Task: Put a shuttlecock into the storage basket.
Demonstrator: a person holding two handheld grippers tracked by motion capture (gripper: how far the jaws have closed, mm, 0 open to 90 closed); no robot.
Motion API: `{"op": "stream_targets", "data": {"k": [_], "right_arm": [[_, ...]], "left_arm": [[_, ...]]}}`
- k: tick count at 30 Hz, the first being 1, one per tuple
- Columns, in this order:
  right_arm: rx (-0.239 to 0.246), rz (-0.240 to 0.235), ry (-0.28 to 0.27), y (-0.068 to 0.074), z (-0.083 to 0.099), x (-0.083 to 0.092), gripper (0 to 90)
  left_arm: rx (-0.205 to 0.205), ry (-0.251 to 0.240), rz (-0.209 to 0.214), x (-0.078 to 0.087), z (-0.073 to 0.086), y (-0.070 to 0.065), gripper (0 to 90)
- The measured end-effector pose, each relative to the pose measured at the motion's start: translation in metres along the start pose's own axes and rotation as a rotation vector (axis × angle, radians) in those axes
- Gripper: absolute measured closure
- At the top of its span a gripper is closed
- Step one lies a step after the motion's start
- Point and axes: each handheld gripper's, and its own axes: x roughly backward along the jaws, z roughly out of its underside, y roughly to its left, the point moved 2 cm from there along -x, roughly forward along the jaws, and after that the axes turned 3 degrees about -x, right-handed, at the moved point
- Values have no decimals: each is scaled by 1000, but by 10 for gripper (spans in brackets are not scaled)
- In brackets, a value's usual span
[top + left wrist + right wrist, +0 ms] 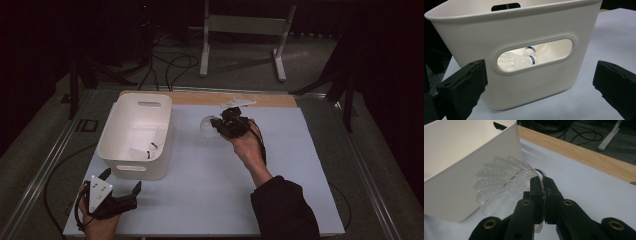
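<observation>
Fingers of the right gripper (543, 185) pinched nearly together on a white shuttlecock (501, 183), clamped at the skirt near the cork end; blue-banded cork tip peeks out past the jaws. High view puts that gripper (220, 126) over the pale table mat (210, 200), shuttlecock (207, 125) held off the surface, just right of the white bin (112, 150). Left gripper (120, 182) rests near the bin's front wall, jaws spread wide, nothing between them. Two more shuttlecocks (517, 60) visible through the bin's handle slot (554, 53). Handling judgement: very light, plastic skirt springy but easily crushed or bent; safest hold is at the stiff neck by the cork, gentle pressure, since the ribbed skirt may slip or deform.
</observation>
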Motion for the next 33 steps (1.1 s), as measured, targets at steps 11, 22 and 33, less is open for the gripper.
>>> {"op": "stream_targets", "data": {"k": [11, 22, 33], "right_arm": [[-25, -8, -31, -2, -7, 2, 877], [-28, -10, -56, 0, -14, 2, 877], [-58, -28, -76, 0, -20, 1, 877]], "left_arm": [[-3, 1, 0, 0, 0, 0, 1], [-6, 5, 2, 0, 0, -1, 1], [-6, 5, 3, 0, 0, -1, 1]]}}
